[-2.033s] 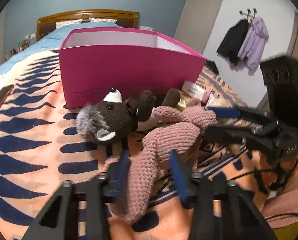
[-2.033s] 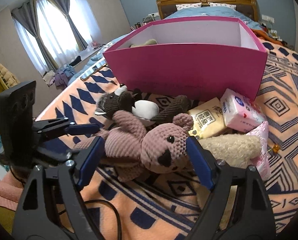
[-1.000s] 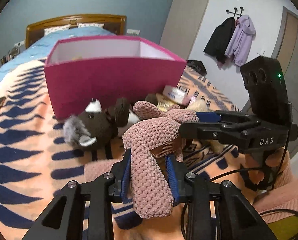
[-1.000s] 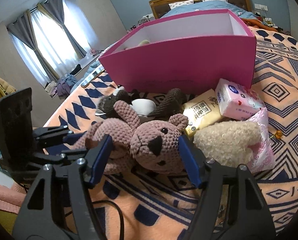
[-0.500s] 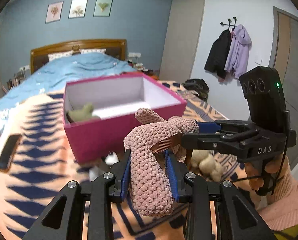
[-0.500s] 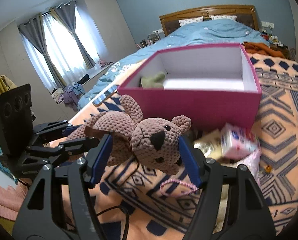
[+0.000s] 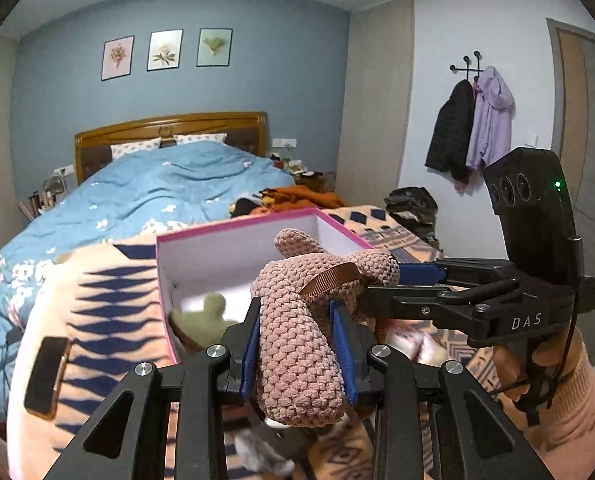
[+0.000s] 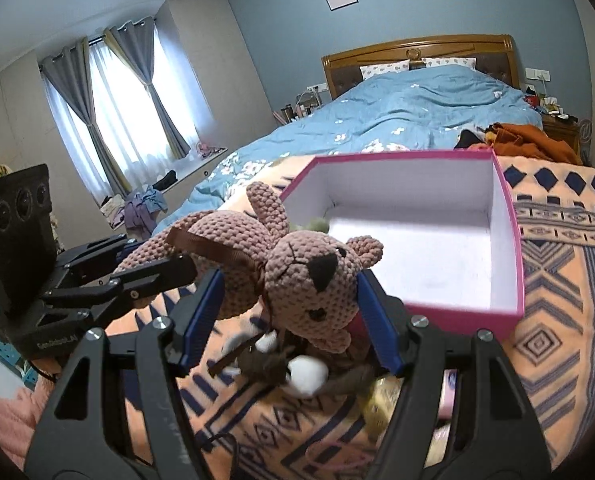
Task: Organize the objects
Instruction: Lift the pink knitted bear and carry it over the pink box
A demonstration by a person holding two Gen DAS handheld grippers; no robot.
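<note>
Bedroom scene: blue wall, wooden headboard, bed under a blue duvet, orange patterned blanket over the near end.

Your pink knitted bear is off the blanket, held in the air between both claws, just in front of the pink box.

Left claw: blue pads pressed in tight on one of the bear's legs, pinching it. Leg sticks out toward the camera past the pads.

Right claw: pads stand fairly wide, one on each side of the bear's head, touching it at both cheeks, so it is gripping the head. A brown ribbon sits at the bear's neck.

Pink box sits on the blanket, open top, white inside. A green plush lies in its near left corner, seen from your left wrist camera; rest of the box floor is bare.

Below the bear, on the blanket: a dark brown plush with a white patch, blurred. A phone lies flat on the blanket left of the box.

Your right hand shows in a pink sleeve.
</note>
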